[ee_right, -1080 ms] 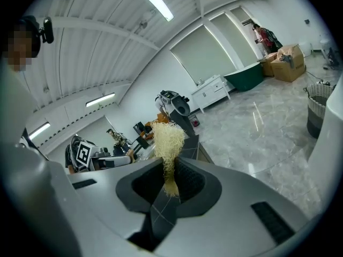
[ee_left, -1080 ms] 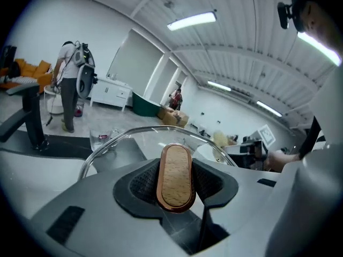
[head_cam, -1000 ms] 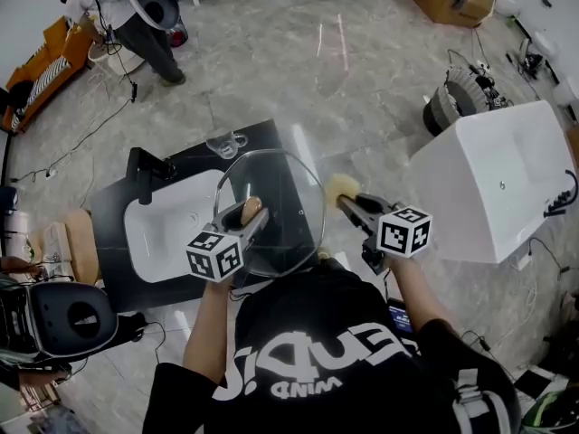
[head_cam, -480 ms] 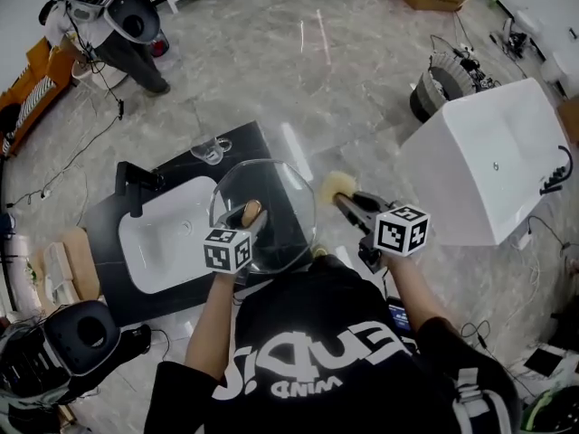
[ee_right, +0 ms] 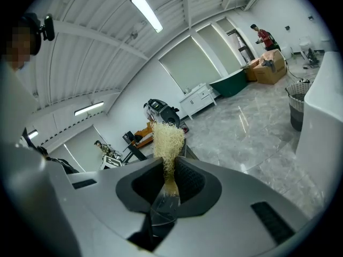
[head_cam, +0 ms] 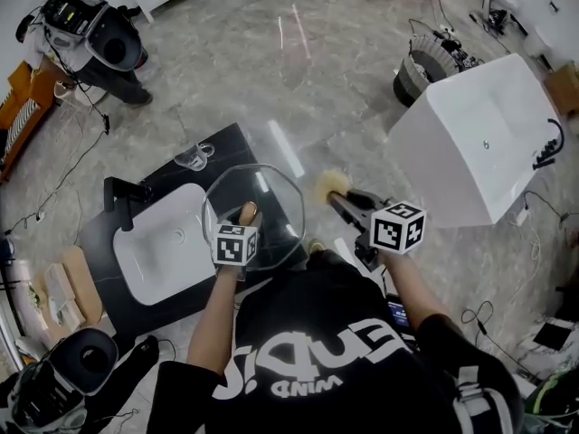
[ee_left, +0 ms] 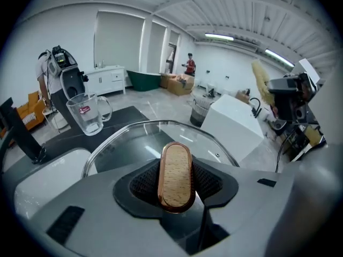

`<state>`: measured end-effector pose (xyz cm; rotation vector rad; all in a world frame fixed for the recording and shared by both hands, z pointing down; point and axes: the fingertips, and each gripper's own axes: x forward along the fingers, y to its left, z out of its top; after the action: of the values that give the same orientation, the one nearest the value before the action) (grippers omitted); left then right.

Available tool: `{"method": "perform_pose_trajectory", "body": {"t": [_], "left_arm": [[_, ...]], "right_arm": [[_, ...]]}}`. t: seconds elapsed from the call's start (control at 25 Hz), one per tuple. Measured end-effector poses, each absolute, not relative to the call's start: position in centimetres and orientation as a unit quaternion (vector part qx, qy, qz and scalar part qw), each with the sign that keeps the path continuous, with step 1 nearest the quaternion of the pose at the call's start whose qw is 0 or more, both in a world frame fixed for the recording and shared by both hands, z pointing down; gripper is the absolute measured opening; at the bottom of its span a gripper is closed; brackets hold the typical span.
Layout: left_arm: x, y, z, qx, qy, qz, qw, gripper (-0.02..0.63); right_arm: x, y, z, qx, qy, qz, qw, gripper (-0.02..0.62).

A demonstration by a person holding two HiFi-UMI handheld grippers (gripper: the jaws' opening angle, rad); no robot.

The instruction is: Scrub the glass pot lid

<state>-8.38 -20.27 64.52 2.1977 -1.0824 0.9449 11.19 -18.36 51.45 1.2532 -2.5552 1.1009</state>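
Note:
The glass pot lid is held up above the black counter, its wooden knob clamped between the jaws of my left gripper. In the left gripper view the lid's rim arcs in front of the knob. My right gripper is shut on a pale fibre scrubber, whose tuft sticks up past the jaws. The scrubber sits just right of the lid's edge, apart from it.
A black counter with a white basin and a black tap lies below the lid. A glass mug stands at the counter's far edge. A white tub stands on the right. Cables and equipment lie on the floor.
The view has shifted, so lid and both grippers sit lower and more to the left in the frame. The scrubber stays beside the lid's right edge.

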Motion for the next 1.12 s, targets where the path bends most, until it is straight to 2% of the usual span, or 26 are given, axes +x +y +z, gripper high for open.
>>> {"method": "perform_pose_trajectory", "body": {"t": [0.64,0.84,1.12], "left_arm": [[-8.2,-20.6,65.7,0.793,-0.407,0.373,0.259,0.183],[-9.1,-20.7,64.6,0.795,-0.423,0.362,0.241,0.249],[-10.5,-20.0,61.7,0.805,-0.438,0.310,0.253,0.252]], "right_arm": [[10.9,-18.6,51.0,0.399,-0.843,0.354,0.061,0.046],[10.2,-19.2,50.7,0.385,-0.853,0.346,0.074,0.046],[8.2,-20.1,50.0,0.354,-0.871,0.329,0.094,0.046]]}}
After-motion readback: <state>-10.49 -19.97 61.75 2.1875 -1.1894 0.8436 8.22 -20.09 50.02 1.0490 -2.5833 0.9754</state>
